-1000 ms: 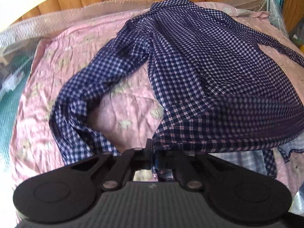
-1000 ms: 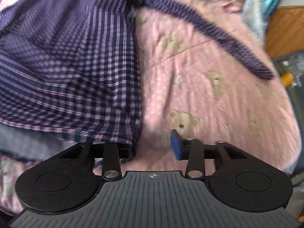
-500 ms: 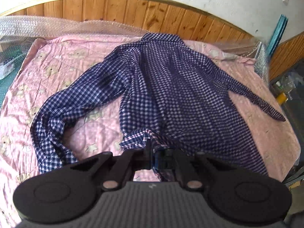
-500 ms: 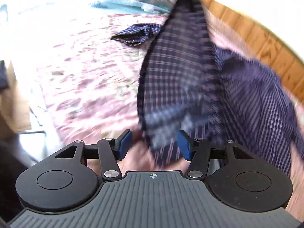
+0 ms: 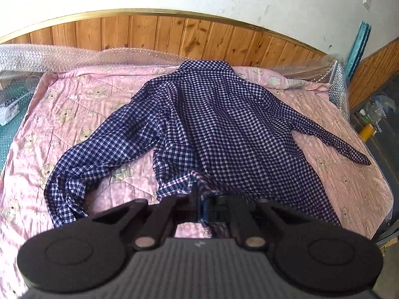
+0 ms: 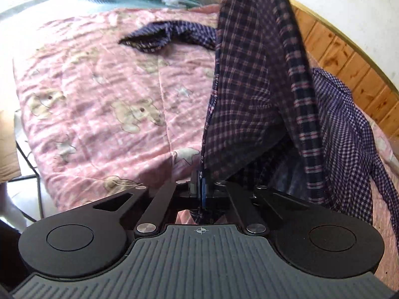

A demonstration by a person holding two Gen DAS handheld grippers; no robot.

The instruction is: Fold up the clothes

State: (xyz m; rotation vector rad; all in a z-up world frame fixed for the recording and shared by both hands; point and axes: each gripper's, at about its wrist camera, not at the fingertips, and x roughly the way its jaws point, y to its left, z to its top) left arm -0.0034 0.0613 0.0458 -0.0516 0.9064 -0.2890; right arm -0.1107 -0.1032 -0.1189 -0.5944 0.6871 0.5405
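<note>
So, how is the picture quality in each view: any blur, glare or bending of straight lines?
Left wrist view: sharp, evenly lit; the fisheye bows the wooden headboard into an arc over the checked shirt. Right wrist view: softer; the pink quilt looks slightly smeared, and the upper left corner is washed out by glare.

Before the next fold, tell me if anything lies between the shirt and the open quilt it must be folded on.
Nothing visible does. The checked shirt lies spread on the pink quilt; only its own sleeves trail sideways. The left gripper and right gripper are both shut on its hem.
</note>
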